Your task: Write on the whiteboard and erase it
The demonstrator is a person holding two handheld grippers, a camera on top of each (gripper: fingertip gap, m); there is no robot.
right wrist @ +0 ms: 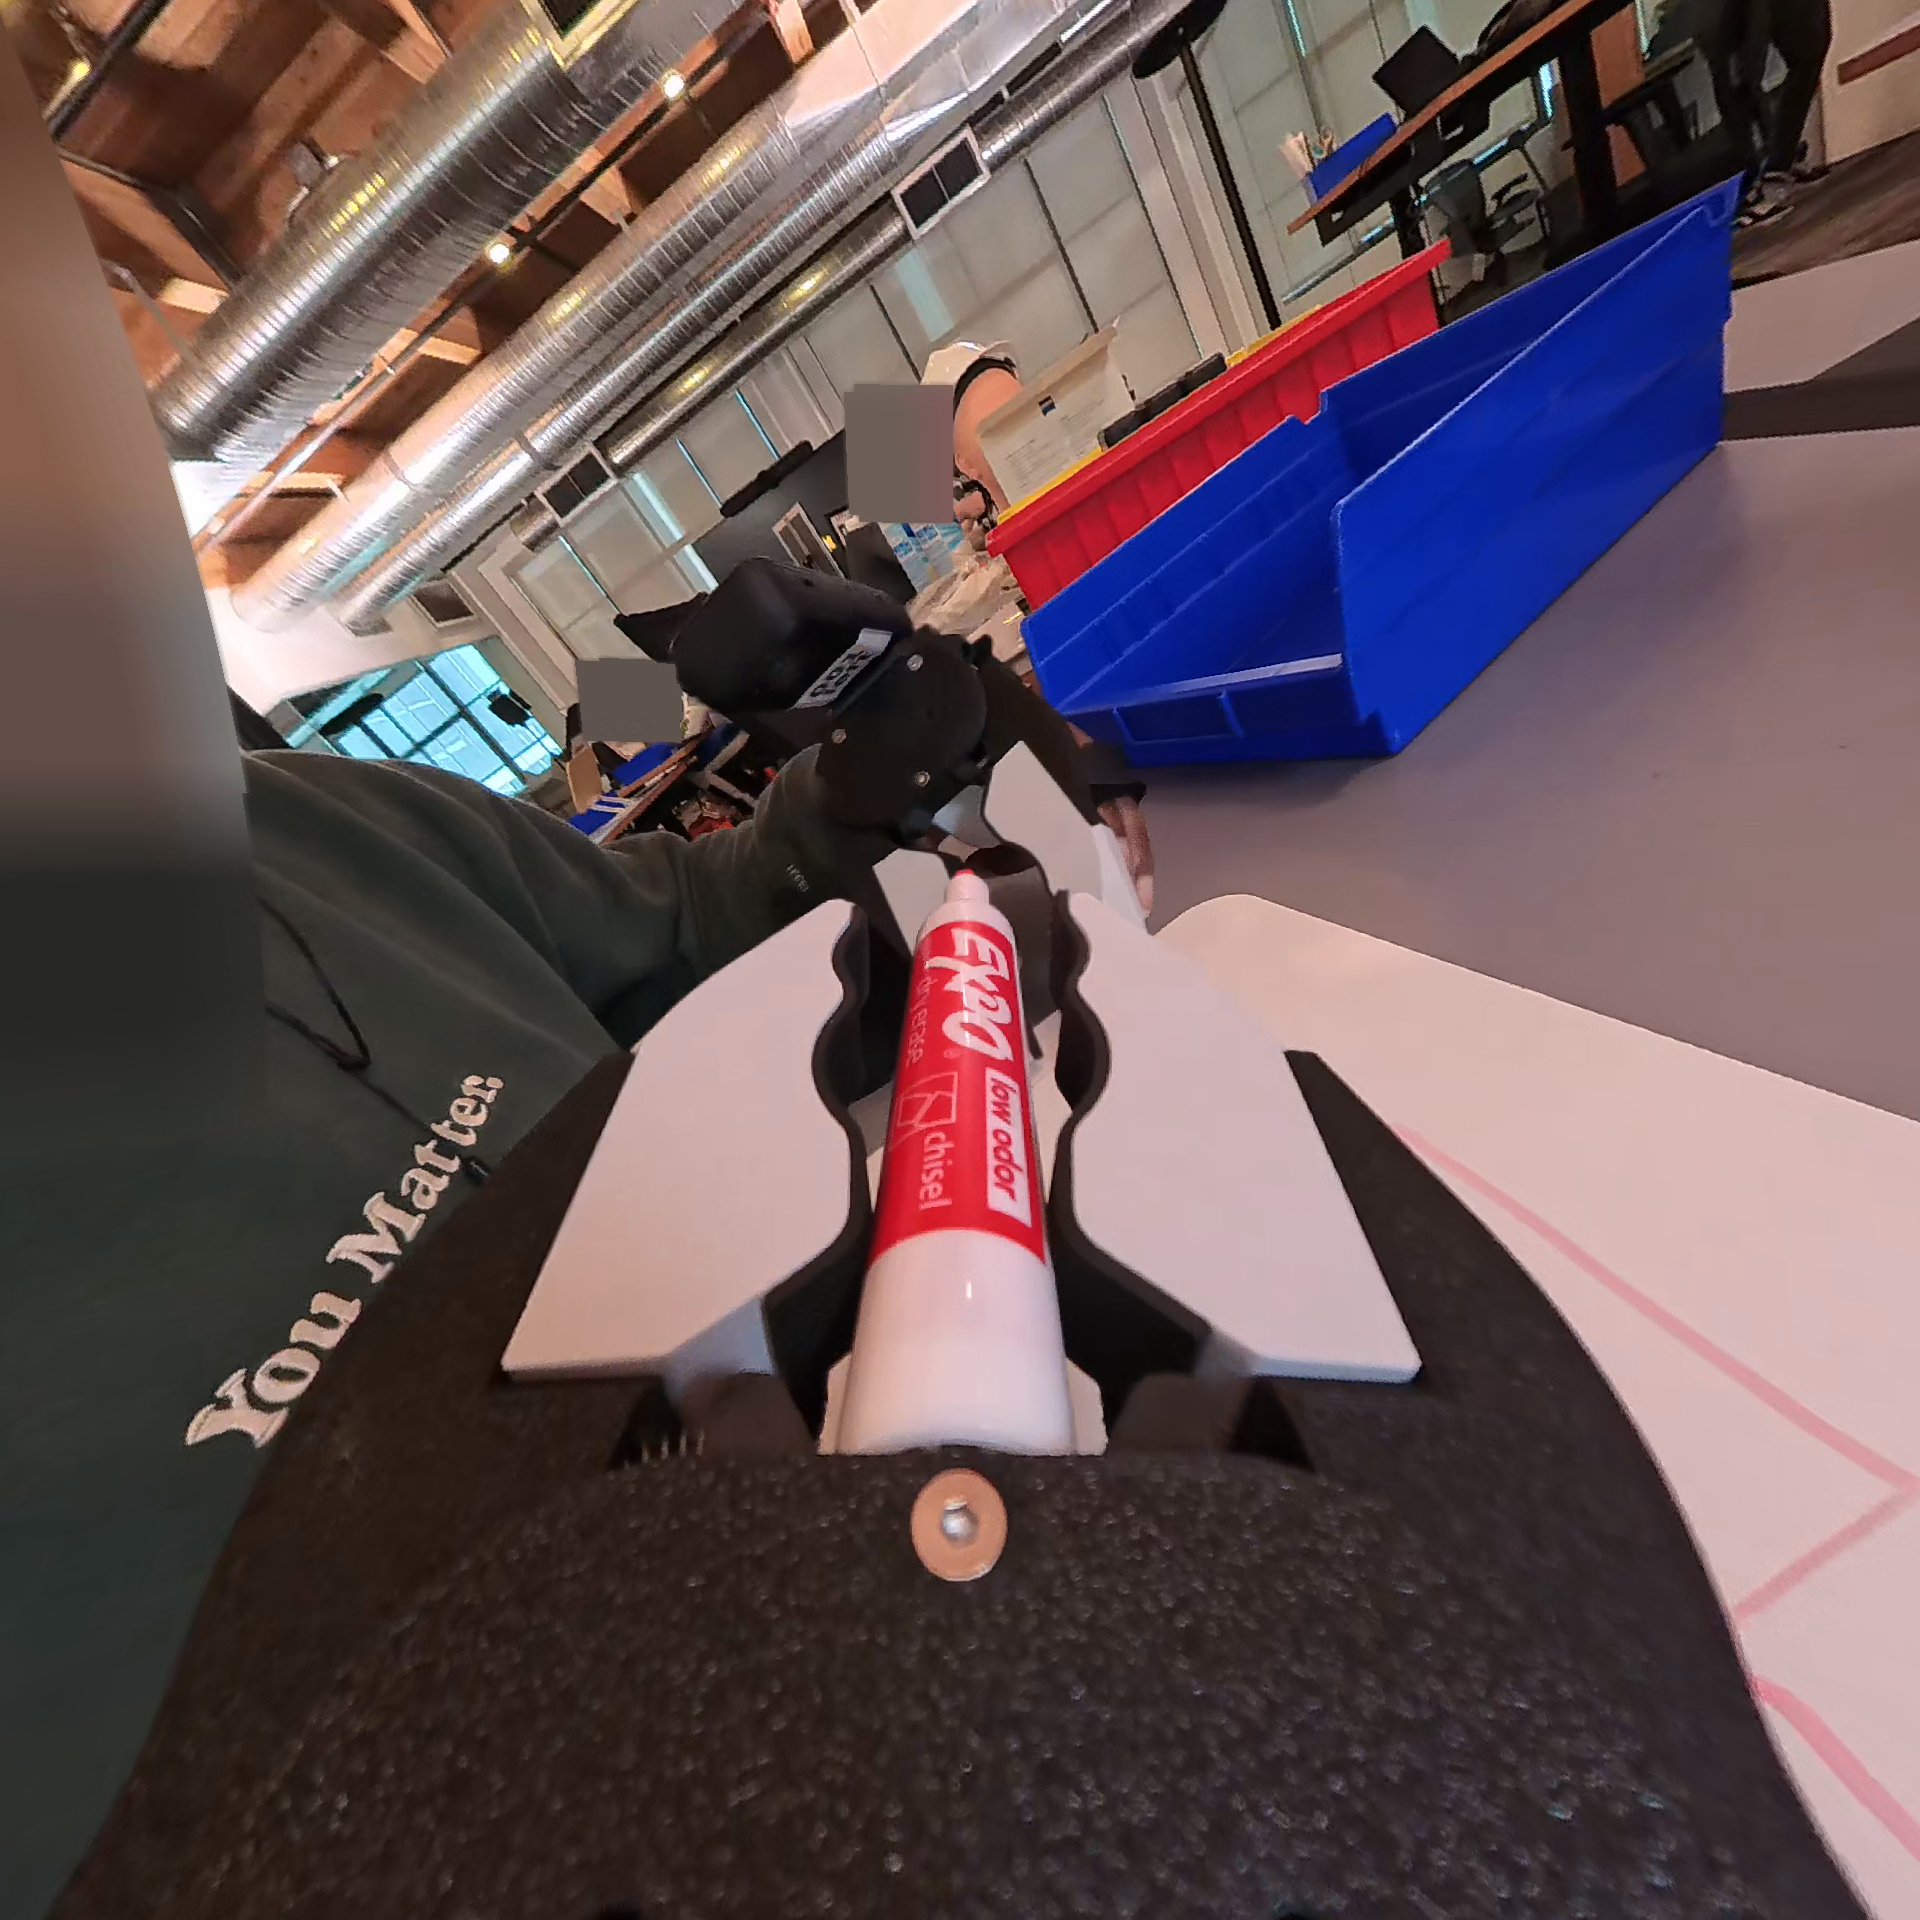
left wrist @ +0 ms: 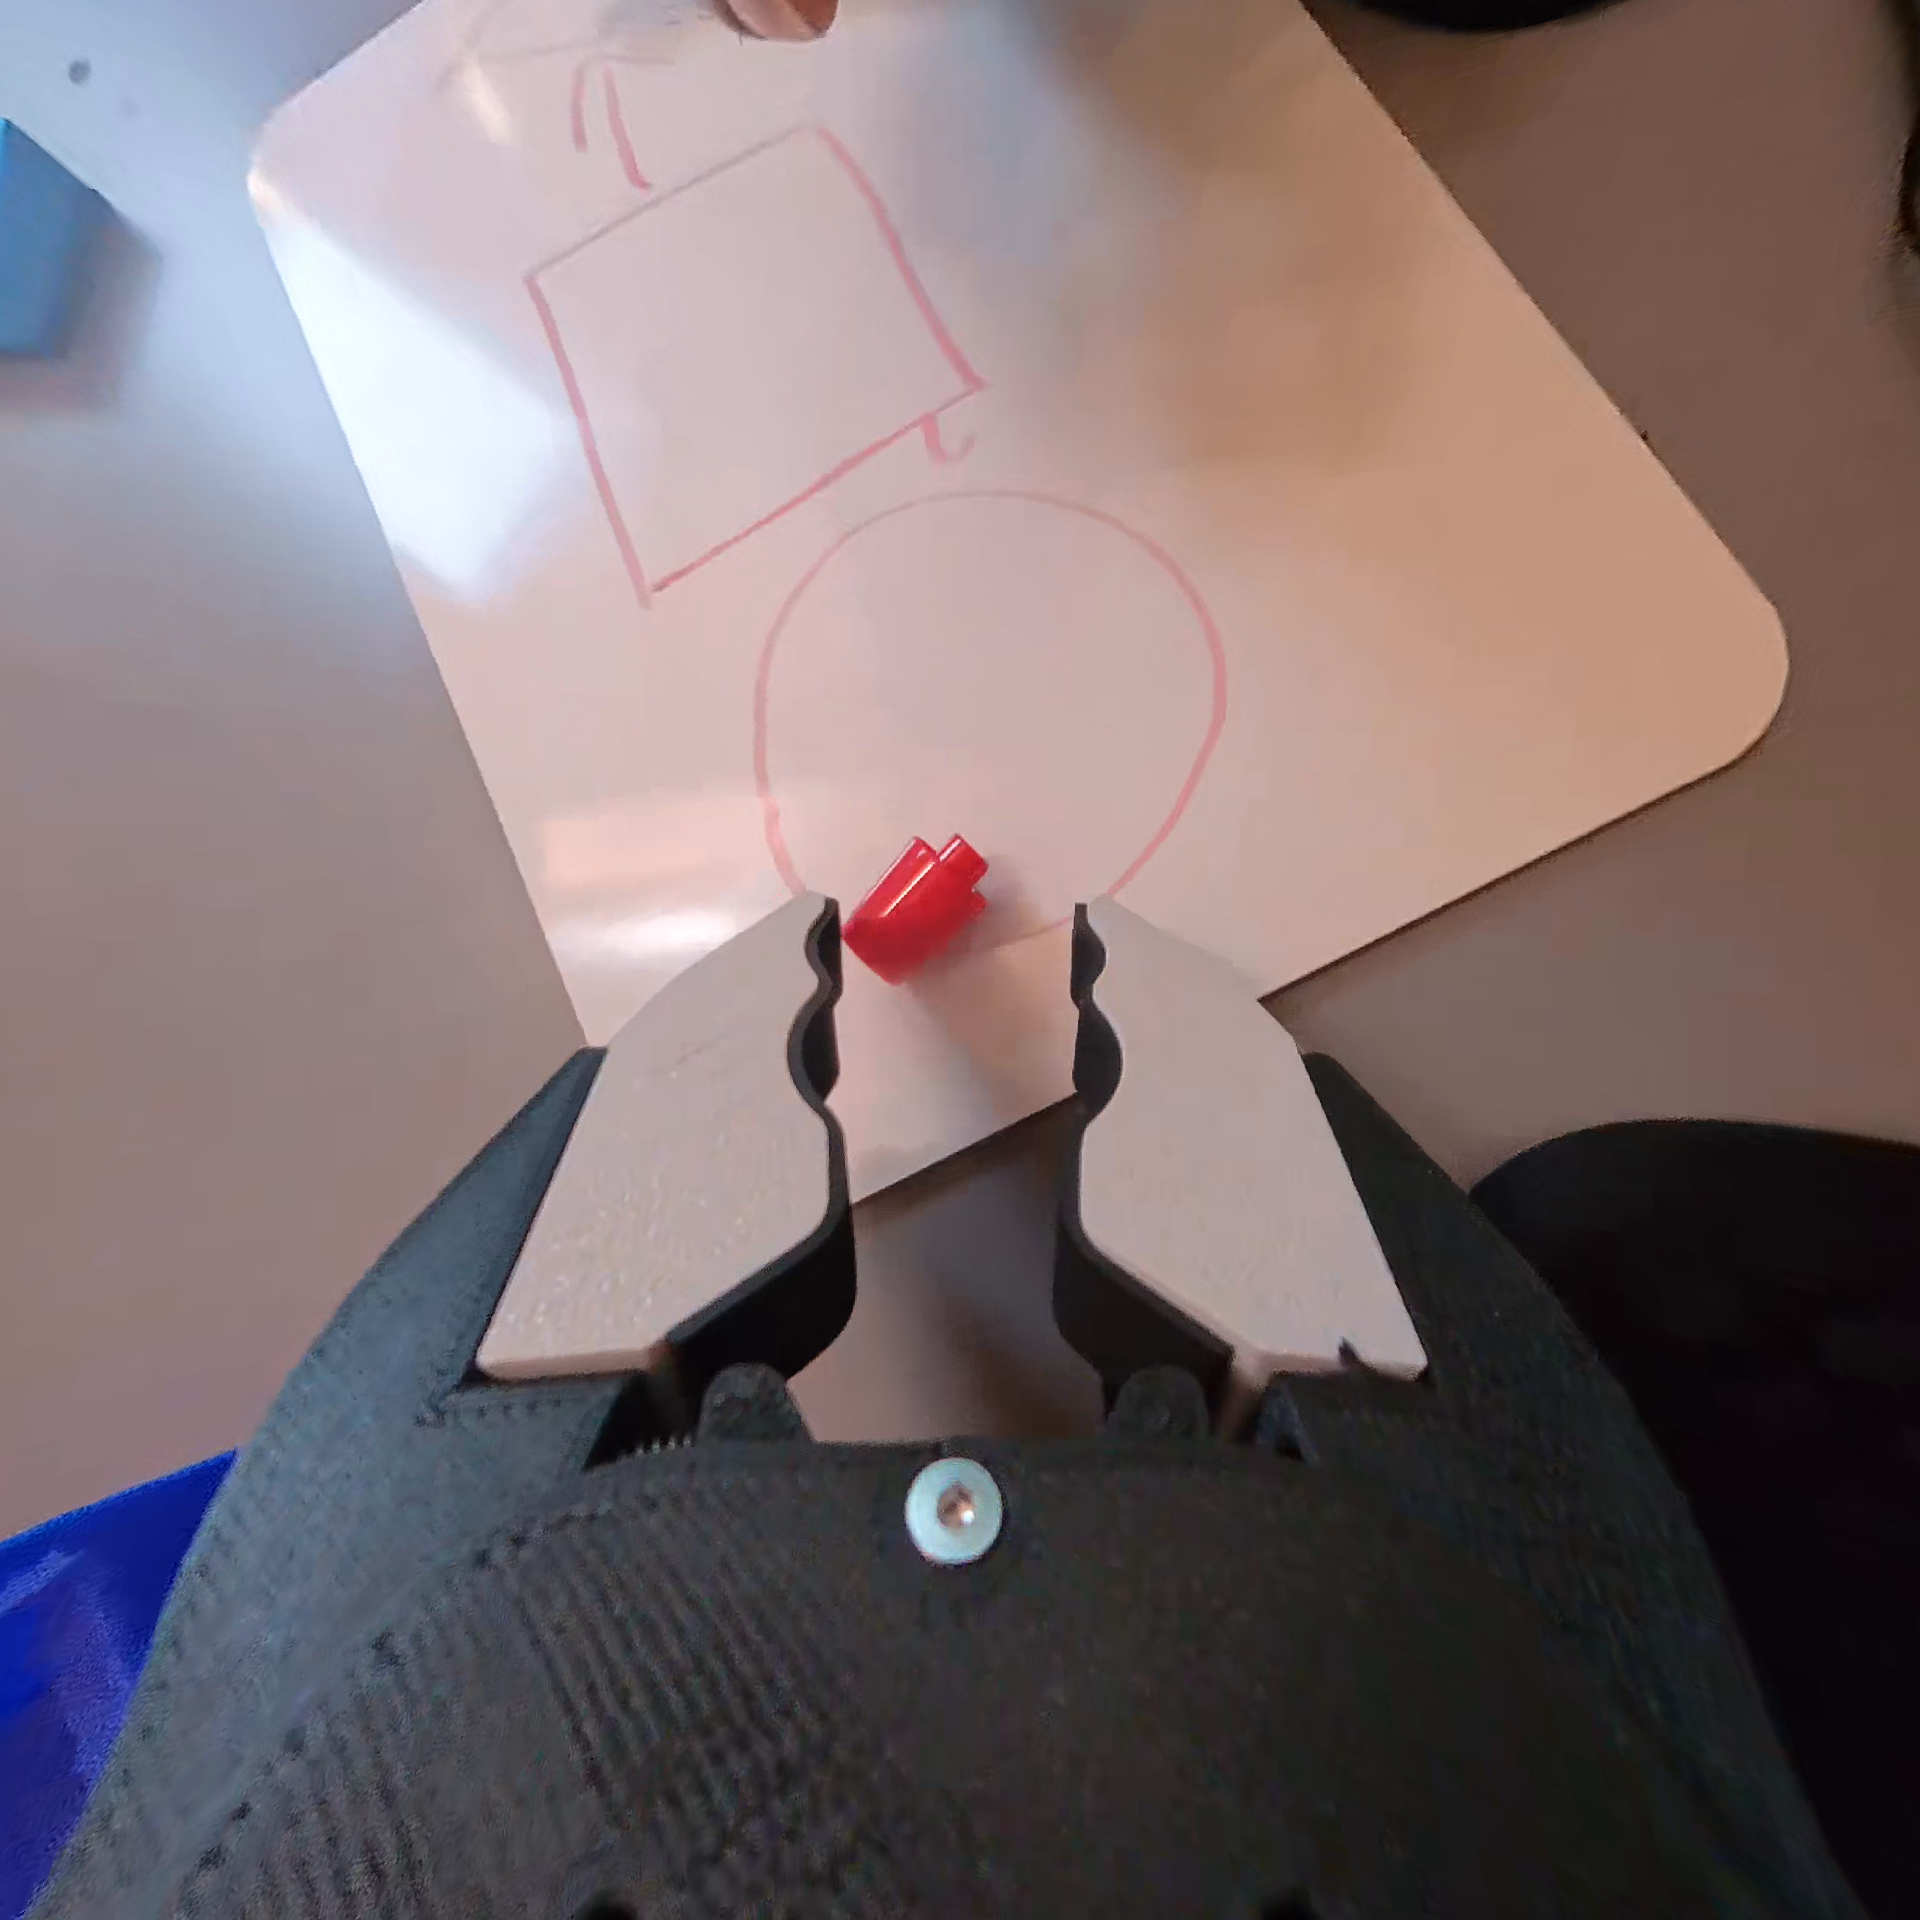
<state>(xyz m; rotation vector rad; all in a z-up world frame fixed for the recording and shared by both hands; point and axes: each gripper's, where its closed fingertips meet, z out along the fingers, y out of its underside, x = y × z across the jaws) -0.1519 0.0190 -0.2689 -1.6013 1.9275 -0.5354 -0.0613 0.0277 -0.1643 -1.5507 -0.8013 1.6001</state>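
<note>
While the whiteboard [left wrist: 1351,499] lies flat on the grey tabletop [left wrist: 208,831], the left hand-held gripper [left wrist: 956,914] hangs over the board's near corner with its jaws spread apart and nothing between them. Just beyond its fingertips [left wrist: 805,920] a red marker cap [left wrist: 914,909] rests on the whiteboard, close to the left fingertip and inside the lower arc of a red circle [left wrist: 987,707] drawn there. Farther up the whiteboard from the circle is a red square [left wrist: 748,353], with short red strokes at its far and near corners. To the left of the whiteboard a blue block [left wrist: 42,249] sits at the picture's edge, blurred. In the right wrist view, a person's dark green sleeve [right wrist: 468,914] fills the space left of the whiteboard [right wrist: 1558,1195], and the other hand-held gripper shows beyond it as a black body. The right hand-held gripper [right wrist: 961,914] is clamped on a red and white marker [right wrist: 961,1143], which lies lengthwise along the channel between the fingers with its uncapped tip pointing forward, past the fingertips. Right of the marker the whiteboard carries pink lines [right wrist: 1714,1455]. Beyond the whiteboard, to the right, a blue bin [right wrist: 1455,540] stands on the tabletop with a red bin [right wrist: 1195,457] just behind it.
</note>
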